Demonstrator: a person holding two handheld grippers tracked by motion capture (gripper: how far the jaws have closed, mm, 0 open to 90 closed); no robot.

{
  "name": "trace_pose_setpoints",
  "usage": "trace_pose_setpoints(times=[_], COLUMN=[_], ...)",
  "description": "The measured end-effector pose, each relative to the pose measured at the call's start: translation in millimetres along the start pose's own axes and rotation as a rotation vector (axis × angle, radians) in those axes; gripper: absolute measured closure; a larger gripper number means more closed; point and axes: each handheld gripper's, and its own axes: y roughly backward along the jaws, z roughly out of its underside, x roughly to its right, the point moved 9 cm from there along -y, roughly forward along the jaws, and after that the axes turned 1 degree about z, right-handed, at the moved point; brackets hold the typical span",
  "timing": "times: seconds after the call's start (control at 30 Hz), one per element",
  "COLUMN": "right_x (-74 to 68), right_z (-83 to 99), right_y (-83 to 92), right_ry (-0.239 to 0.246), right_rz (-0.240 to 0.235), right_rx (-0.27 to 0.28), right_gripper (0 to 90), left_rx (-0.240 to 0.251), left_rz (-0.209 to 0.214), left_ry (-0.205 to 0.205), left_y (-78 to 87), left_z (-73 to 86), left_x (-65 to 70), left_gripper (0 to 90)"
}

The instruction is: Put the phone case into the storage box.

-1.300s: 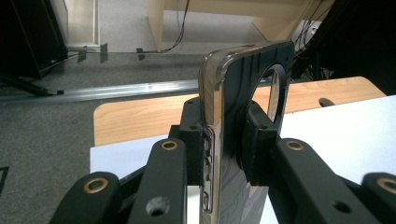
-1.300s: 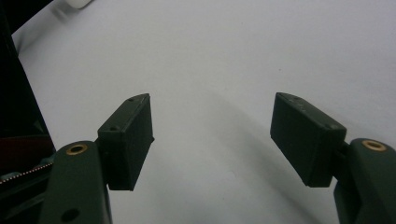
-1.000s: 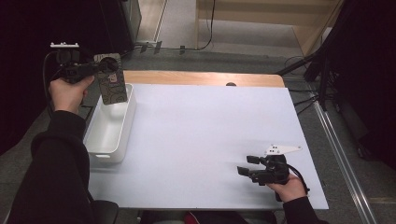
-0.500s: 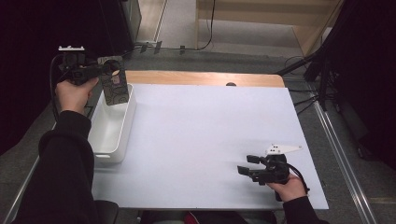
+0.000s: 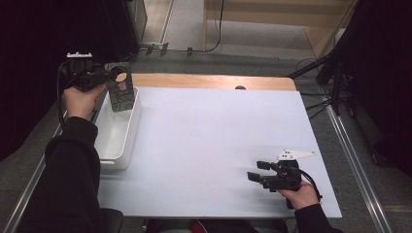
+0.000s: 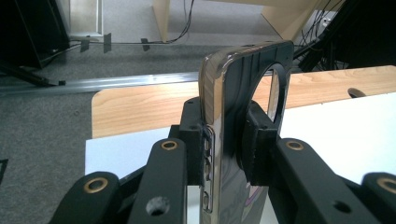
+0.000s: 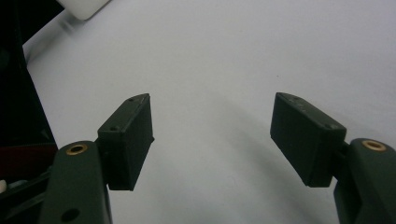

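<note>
While the right claw point(image 5: 258, 171) rests low on the white desk point(image 5: 214, 141) well away from the white bin point(image 5: 117, 130), its jaws spread wide with nothing between them, the left claw point(image 5: 108, 77) holds a dark phone case point(image 5: 120, 92) clamped across its thin edge, above the far end of that bin. Over the last second the case has drifted from a spot over the bin's far half toward its far rim, and it has risen a little, so that its round camera cutout now sits level with the claw; the right claw has not moved. As a judgement, this reads as the case being lifted out of the bin, or carried away from it, rather than lowered in, though the pictures cannot settle which. In the left gripper view the case point(image 6: 243, 116) stands upright between the two black pads point(image 6: 194, 140), gripped firmly, with its glossy edge and side buttons facing the camera. The bin's visible floor looks bare, with no other item lying in it; its far end is partly hidden behind the case.
</note>
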Motion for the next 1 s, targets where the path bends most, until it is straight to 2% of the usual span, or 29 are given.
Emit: trace_pose_setpoints(times=[0.27, 0.47, 0.67, 1.0], right_x=[0.7, 0.7, 0.9, 1.9], right_z=[0.0, 0.2, 0.2, 0.1], right_y=[0.3, 0.7, 2.1, 1.4], right_ry=[-0.004, -0.003, -0.011, -0.01], right_rz=[0.002, 0.003, 0.001, 0.005], right_rx=[0.003, 0.005, 0.007, 0.006], right_gripper=[28.7, 28.7, 28.7, 28.7], left_rx=[0.002, -0.007, -0.017, -0.001], left_rz=[0.017, 0.011, 0.005, 0.016], left_ry=[0.007, -0.008, -0.005, -0.005], left_y=[-4.1, -11.0, -16.1, -19.0], left_z=[4.1, 8.7, 14.0, 15.2], left_x=[-0.5, 0.4, -2.4, -5.6], left_gripper=[72.8, 72.9, 72.8, 72.7])
